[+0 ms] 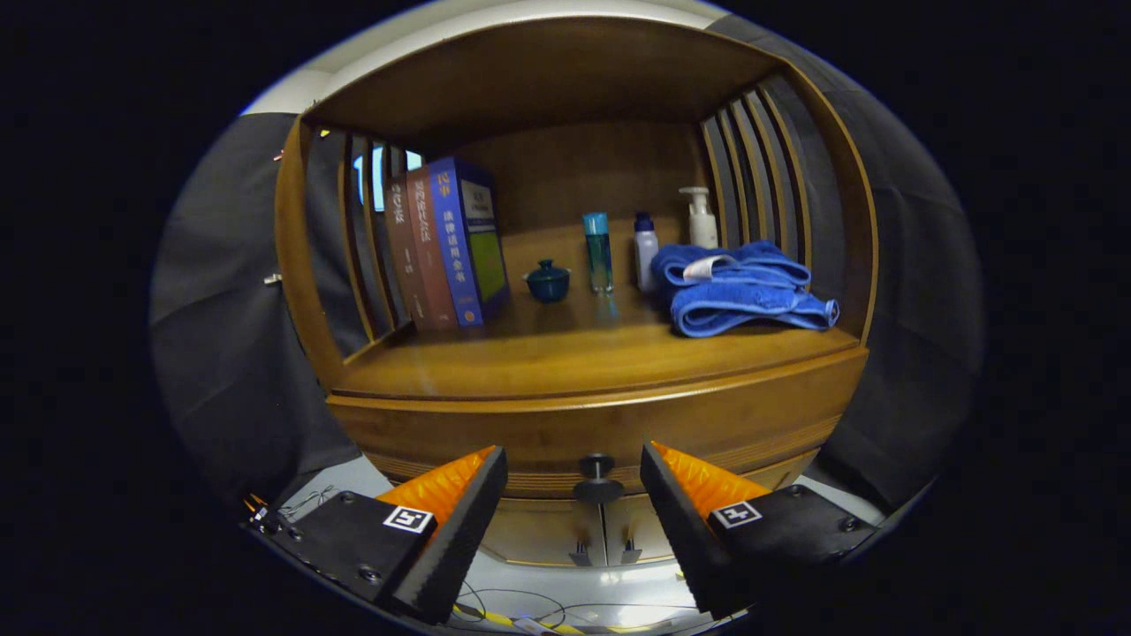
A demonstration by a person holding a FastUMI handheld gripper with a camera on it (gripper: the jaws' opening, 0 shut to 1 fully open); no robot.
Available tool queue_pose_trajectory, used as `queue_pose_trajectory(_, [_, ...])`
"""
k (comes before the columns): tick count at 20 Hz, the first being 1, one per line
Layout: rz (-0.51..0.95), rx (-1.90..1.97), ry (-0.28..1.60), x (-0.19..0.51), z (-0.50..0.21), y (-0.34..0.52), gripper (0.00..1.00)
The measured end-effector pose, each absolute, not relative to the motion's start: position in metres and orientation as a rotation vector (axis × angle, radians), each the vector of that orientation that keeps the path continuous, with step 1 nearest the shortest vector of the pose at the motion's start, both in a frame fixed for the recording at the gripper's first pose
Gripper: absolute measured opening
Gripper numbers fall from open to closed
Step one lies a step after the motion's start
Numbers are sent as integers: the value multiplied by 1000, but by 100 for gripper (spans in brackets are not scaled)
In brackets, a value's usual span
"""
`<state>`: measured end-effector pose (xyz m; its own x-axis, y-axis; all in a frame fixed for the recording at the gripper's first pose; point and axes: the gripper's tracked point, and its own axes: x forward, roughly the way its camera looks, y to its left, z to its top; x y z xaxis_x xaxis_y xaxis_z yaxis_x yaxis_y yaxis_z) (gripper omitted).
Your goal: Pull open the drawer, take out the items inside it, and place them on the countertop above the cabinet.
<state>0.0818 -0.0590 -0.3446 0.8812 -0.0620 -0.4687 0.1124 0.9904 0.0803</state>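
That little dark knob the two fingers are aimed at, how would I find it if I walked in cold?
Start at the wooden cabinet and its countertop with books and a blue towel. Just beneath runs the closed drawer. The drawer knob sticks out of its middle, ahead of the open gripper, between its fingers. It is single, round and larger than the two small door pulls below.

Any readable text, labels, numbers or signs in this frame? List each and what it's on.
Nothing can be quoted.
Blue book spine: Chinese characters, too blurred.
Brown books: same, unreadable.
Three bottles: labels too small.
Towel tag: nothing legible.
Markers on the gripper: square codes, no words; jaws open, flanking the drawer knob.
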Motion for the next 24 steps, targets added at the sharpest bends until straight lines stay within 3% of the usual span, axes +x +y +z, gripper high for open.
queue_pose_trajectory(10, [-117, 110, 585, 104, -420, -73, 88])
queue_pose_trajectory(11, [-116, 101, 590, 105, -422, -74, 81])
queue_pose_trajectory(13, [-107, 88, 591, 105, -422, -73, 55])
queue_pose_trajectory(16, [-97, 100, 586, 107, -422, -71, 47])
queue_pose_trajectory(17, [-96, 85, 590, 105, -422, -72, 37])
queue_pose_trajectory(24, [-97, 68, 606, 90, -420, -71, 37])
